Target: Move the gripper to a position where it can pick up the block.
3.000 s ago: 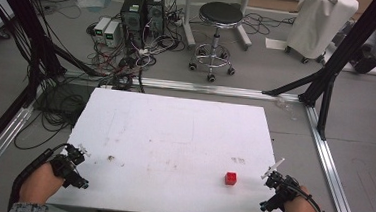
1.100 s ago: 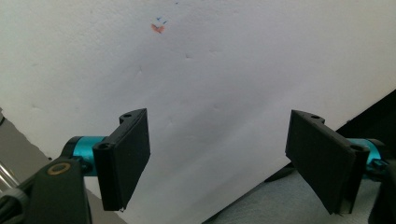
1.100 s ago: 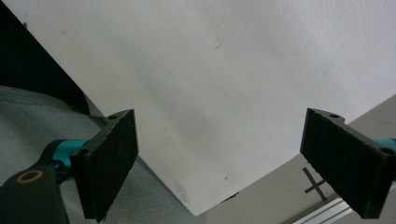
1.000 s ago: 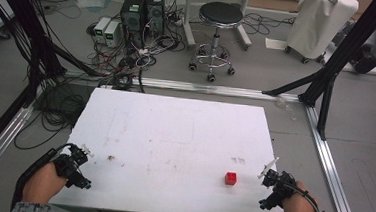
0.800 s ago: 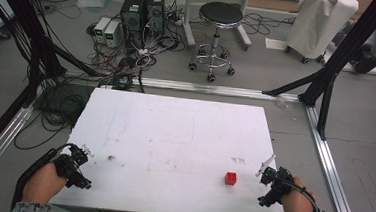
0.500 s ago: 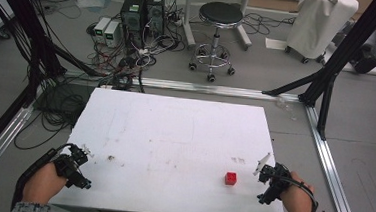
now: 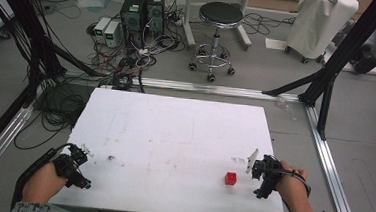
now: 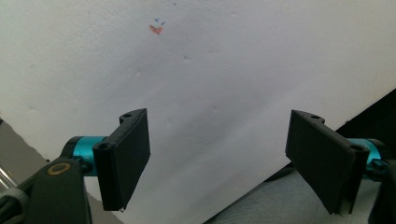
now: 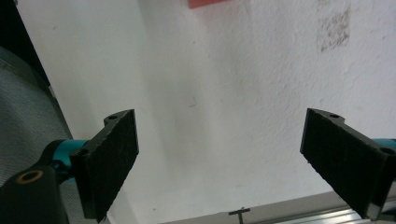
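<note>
A small red cube (image 7: 230, 178) lies on the white table (image 7: 174, 135) near the front right. My right gripper (image 7: 261, 177) sits just to the right of it, apart from it, jaws wide open over bare table (image 9: 224, 93). The cube's edge (image 9: 210, 3) peeks in at the top of the right gripper view. My left gripper (image 7: 74, 165) rests at the table's front left corner, open, nothing between its pads (image 8: 126, 154).
A small dark speck (image 7: 110, 158) lies on the table near the left gripper. A red and blue pen mark (image 8: 158, 28) shows ahead of the left jaws. Aluminium rails (image 7: 330, 161) frame the table; a stool (image 7: 218, 18) and computers (image 7: 142, 10) stand behind.
My right gripper has moved left and slightly forward along the table, closing in on the red cube. The left gripper has stayed put.
</note>
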Action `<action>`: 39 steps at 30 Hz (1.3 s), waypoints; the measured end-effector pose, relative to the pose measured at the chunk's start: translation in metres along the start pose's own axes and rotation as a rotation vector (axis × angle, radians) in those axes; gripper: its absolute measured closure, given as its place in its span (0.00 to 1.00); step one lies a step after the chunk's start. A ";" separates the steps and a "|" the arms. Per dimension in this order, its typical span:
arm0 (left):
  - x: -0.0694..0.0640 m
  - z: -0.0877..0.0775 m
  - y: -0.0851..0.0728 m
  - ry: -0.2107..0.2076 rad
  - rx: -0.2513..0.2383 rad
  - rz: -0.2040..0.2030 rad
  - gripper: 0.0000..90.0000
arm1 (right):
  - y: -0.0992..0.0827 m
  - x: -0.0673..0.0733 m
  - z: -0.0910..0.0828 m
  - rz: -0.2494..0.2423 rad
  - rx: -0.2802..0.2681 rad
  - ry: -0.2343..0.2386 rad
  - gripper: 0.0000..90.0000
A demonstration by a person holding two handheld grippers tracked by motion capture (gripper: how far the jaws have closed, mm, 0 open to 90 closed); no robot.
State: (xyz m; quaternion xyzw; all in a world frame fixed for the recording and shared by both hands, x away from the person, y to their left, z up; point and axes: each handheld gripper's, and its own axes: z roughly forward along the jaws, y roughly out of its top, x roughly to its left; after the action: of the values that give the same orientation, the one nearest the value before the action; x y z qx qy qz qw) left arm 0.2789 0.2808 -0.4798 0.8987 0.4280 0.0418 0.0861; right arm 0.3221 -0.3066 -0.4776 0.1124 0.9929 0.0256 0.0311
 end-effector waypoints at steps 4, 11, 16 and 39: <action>0.000 0.000 0.000 0.001 -0.003 -0.001 0.25 | 0.008 -0.004 -0.001 -0.034 0.000 0.006 0.12; 0.000 0.000 -0.001 -0.001 -0.003 -0.002 0.25 | 0.025 -0.010 -0.002 -0.092 -0.014 0.017 0.12; 0.001 -0.001 -0.001 -0.002 -0.004 -0.002 0.25 | 0.038 -0.012 0.002 -0.135 -0.010 0.034 0.12; 0.001 -0.001 -0.001 0.000 -0.003 -0.002 0.25 | 0.071 -0.013 0.025 -0.195 0.012 0.078 0.12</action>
State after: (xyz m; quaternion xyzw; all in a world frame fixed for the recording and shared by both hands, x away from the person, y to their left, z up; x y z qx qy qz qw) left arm 0.2784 0.2828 -0.4787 0.8982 0.4287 0.0422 0.0876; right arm 0.3527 -0.2389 -0.4981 0.0142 0.9997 0.0210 -0.0059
